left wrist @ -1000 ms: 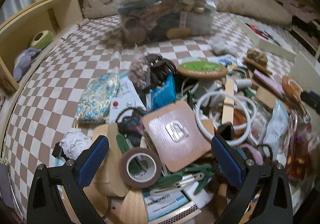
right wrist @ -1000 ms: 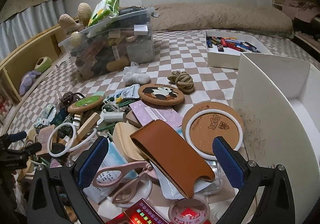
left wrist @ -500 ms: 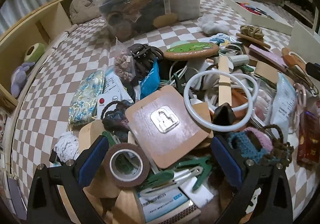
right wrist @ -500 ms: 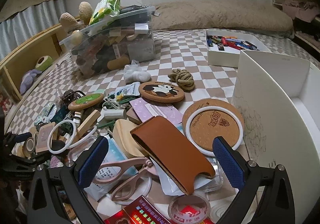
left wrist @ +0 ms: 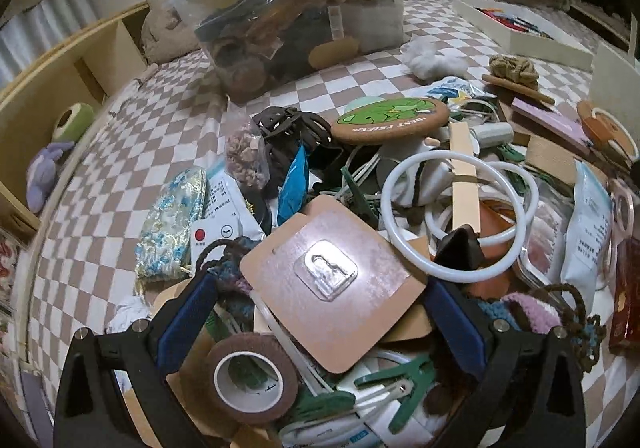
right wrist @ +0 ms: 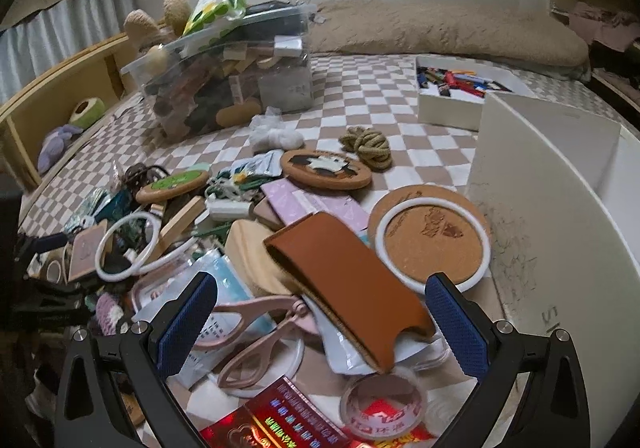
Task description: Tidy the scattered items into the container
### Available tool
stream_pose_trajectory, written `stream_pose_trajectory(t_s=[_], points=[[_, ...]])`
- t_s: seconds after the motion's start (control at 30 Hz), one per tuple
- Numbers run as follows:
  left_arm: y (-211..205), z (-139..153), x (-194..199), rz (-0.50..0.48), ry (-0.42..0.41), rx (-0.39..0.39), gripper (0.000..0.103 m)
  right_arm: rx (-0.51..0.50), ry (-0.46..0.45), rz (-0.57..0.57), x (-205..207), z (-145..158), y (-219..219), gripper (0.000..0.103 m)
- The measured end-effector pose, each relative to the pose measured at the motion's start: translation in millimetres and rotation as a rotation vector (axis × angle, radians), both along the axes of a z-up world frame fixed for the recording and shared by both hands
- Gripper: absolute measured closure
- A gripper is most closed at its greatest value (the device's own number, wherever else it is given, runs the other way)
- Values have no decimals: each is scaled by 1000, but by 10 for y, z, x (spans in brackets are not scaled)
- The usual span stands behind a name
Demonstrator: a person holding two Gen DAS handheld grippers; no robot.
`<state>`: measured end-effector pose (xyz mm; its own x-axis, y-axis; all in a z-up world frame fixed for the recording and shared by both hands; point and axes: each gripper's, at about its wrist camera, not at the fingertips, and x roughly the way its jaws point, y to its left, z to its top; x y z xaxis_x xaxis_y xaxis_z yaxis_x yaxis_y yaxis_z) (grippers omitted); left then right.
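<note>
hook card (left wrist: 334, 282) | between left claw (left wrist: 320, 322) jaws | jaws wide, untouched

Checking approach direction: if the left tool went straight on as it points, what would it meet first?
Probably the tan hook card, which lies between the open fingers of the left tool, atop the pile; depth is uncertain.

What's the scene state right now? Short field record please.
surface: checkered bed cover
left gripper: jaws open, low over the adhesive hook card
right gripper: jaws open, over the brown leather sleeve
held: nothing, either gripper
clutter: brown tape roll, white ring, green coaster, pink scissors
container: white box, right of pile
also: clear bin, full
</note>
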<state>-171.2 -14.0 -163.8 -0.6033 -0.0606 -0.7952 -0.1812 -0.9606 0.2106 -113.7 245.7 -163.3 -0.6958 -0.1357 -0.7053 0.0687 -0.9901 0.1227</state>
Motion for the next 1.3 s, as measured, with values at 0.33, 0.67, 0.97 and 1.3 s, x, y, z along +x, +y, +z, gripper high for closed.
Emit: stream_pose_trajectory(t_s=[0.33, 0.67, 0.97, 1.3], points=[[-96, 26, 59, -1, -28, 103, 18, -35, -53, -38, -81, -35, 145, 0], [-193, 113, 194, -26, -39, 140, 22, 35, -98, -51, -211, -128, 127, 0], [-279, 83, 292, -58, -95, 118, 21, 56, -114, -4, -338, -166, 72, 0], [-256, 81, 251, -47, -78, 128, 20, -100, -125, 138, -186, -94, -118, 0]])
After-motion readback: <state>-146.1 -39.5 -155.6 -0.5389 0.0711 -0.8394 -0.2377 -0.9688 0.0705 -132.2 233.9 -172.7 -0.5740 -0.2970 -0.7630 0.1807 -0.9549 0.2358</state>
